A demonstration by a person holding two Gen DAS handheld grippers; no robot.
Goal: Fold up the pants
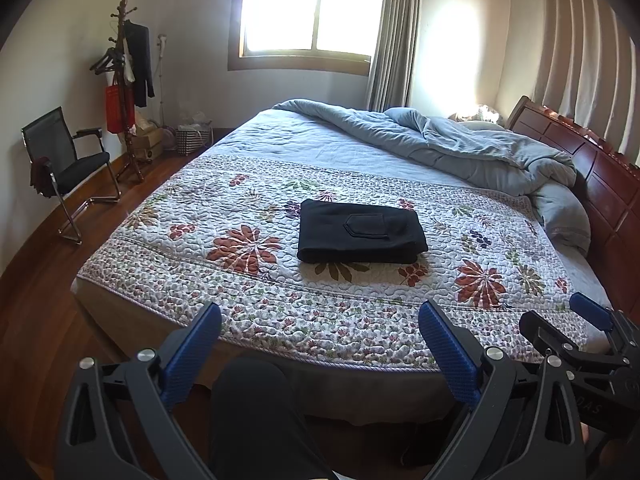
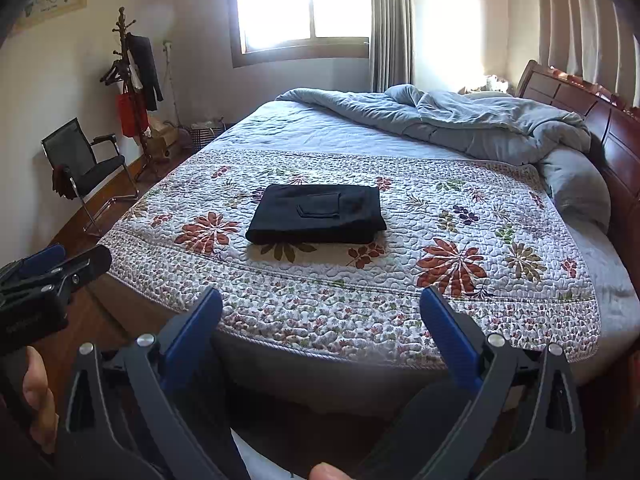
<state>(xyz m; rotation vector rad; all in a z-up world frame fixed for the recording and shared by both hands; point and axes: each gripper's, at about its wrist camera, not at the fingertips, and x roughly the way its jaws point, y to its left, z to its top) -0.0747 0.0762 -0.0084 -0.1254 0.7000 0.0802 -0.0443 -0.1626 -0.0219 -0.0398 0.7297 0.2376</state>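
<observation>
Black pants [image 1: 360, 234] [image 2: 318, 214] lie folded into a compact rectangle on the floral quilt [image 1: 240, 280] [image 2: 460, 300], a pocket flap facing up. My left gripper [image 1: 320, 312] hangs open off the bed's near edge, well short of the pants, nothing between its blue pads. My right gripper [image 2: 320, 300] is open too, held at the same distance from the bed. Each gripper shows in the other's view: the right one [image 1: 580, 332] at the right edge, the left one [image 2: 52, 268] at the left edge.
A rumpled grey-blue duvet [image 1: 460, 140] lies along the far side by the wooden headboard [image 1: 592, 160]. A black chair [image 1: 68, 168] and a coat stand [image 1: 124, 80] are on the wood floor at left. A dark-clothed knee [image 1: 256, 412] sits between the left fingers.
</observation>
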